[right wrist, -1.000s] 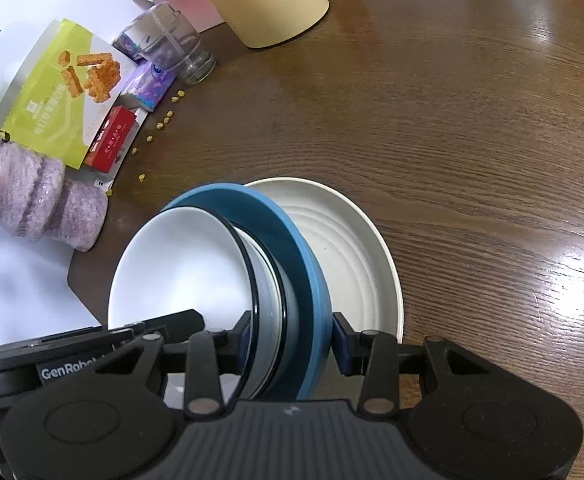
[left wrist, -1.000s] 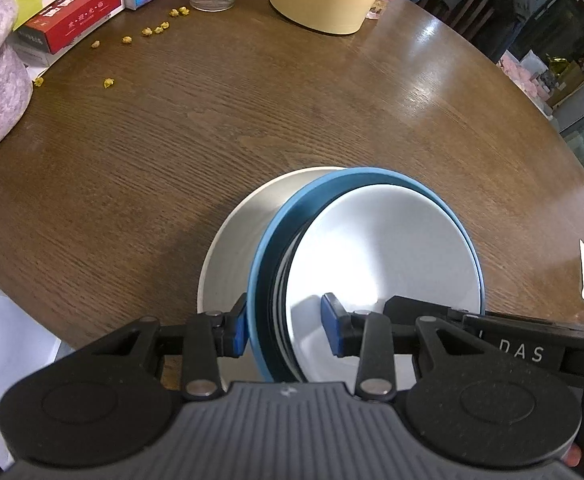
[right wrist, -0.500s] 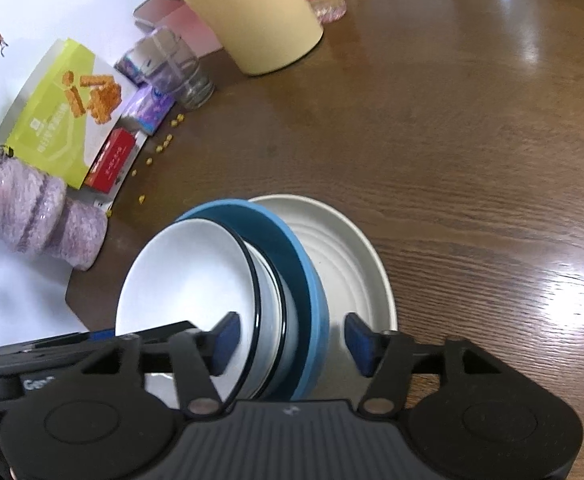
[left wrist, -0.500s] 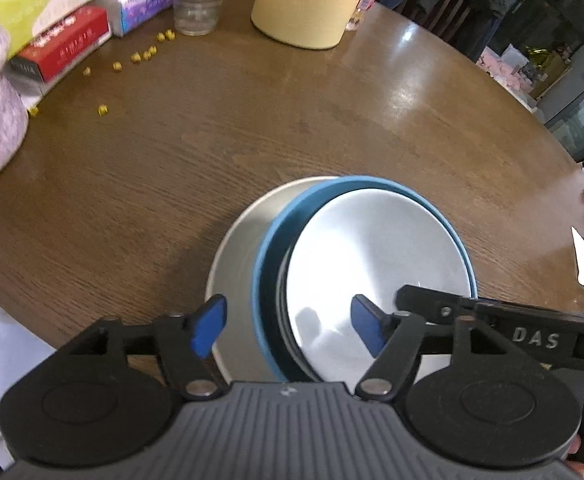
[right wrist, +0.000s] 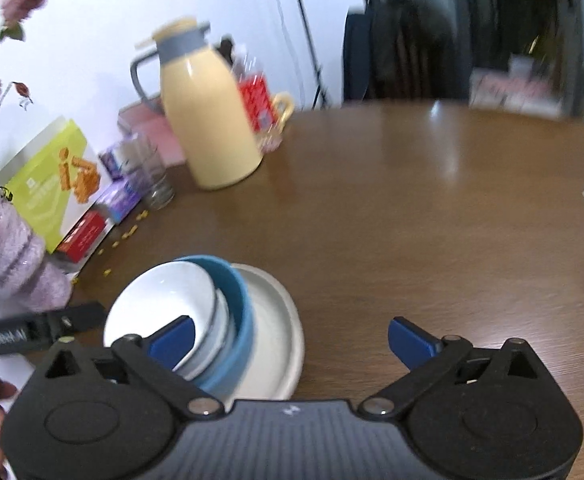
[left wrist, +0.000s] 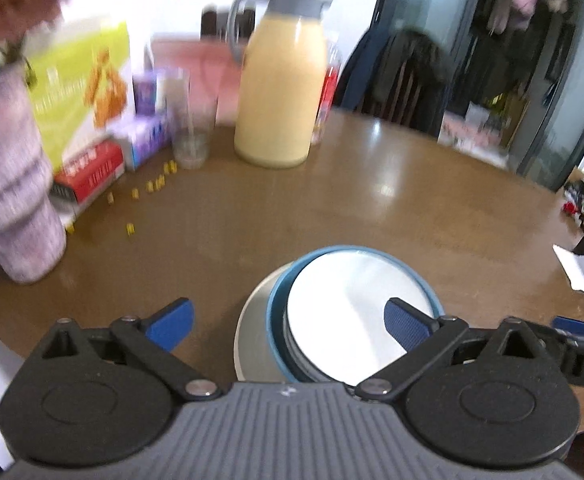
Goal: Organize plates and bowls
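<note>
We saw the left hand-held gripper (left wrist: 287, 318) and right hand-held gripper (right wrist: 289, 340) with jaws opening wide, pinching nothing, because the stack needed no support: white bowl (left wrist: 348, 312) nested in blue bowl (right wrist: 237, 320) on the cream plate (right wrist: 275, 340), low centre on the counter (right wrist: 412, 220). A second earlier both pinched the blue rim.

The right gripper (right wrist: 289, 340) hangs above the table (right wrist: 412, 220), its jaws opening with nothing between them. Near the table's near left edge a white bowl (right wrist: 163, 300) sits inside a blue bowl (right wrist: 235, 320) on a cream plate (right wrist: 279, 340); there may be another bowl between them.
</note>
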`<state>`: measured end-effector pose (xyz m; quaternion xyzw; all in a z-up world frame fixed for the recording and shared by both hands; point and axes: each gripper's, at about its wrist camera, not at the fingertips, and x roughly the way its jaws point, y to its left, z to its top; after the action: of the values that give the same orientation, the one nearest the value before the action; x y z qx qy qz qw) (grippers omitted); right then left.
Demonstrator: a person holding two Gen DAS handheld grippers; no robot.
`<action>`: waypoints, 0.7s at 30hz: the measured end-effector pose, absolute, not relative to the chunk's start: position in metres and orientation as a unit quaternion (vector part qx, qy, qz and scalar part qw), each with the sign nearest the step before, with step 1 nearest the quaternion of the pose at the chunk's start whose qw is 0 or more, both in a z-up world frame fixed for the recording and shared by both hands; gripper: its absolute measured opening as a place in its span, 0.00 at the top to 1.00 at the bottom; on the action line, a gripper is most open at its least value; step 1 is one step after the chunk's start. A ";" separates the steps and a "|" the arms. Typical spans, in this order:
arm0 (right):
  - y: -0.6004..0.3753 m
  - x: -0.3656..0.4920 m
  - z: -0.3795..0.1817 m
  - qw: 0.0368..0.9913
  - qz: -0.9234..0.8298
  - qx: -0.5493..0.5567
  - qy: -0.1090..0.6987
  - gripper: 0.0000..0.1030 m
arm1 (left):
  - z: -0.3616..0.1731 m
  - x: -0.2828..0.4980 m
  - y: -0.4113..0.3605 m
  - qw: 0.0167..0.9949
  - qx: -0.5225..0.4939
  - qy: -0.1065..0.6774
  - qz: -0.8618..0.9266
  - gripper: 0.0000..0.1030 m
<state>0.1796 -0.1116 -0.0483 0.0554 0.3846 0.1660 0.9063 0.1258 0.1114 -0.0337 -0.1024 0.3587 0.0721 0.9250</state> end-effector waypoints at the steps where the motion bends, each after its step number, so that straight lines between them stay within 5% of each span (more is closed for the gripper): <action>1: -0.117 0.169 -0.046 0.914 0.158 0.049 0.371 0.00 | -0.032 0.117 0.105 0.932 -0.097 0.341 0.076 0.00; 9: -0.159 0.074 -0.046 0.957 0.094 -0.012 0.275 0.00 | -0.024 0.055 0.053 0.955 -0.064 0.282 0.074 0.00; 21: -0.212 -0.055 -0.059 0.968 0.053 0.009 0.245 0.00 | -0.039 -0.048 0.006 0.965 -0.042 0.255 0.042 0.00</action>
<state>-0.0546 -0.2118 -0.0591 0.0086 0.2448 0.0528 0.9681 -0.0478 0.0058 -0.0388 -0.0417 0.2546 0.0422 0.9652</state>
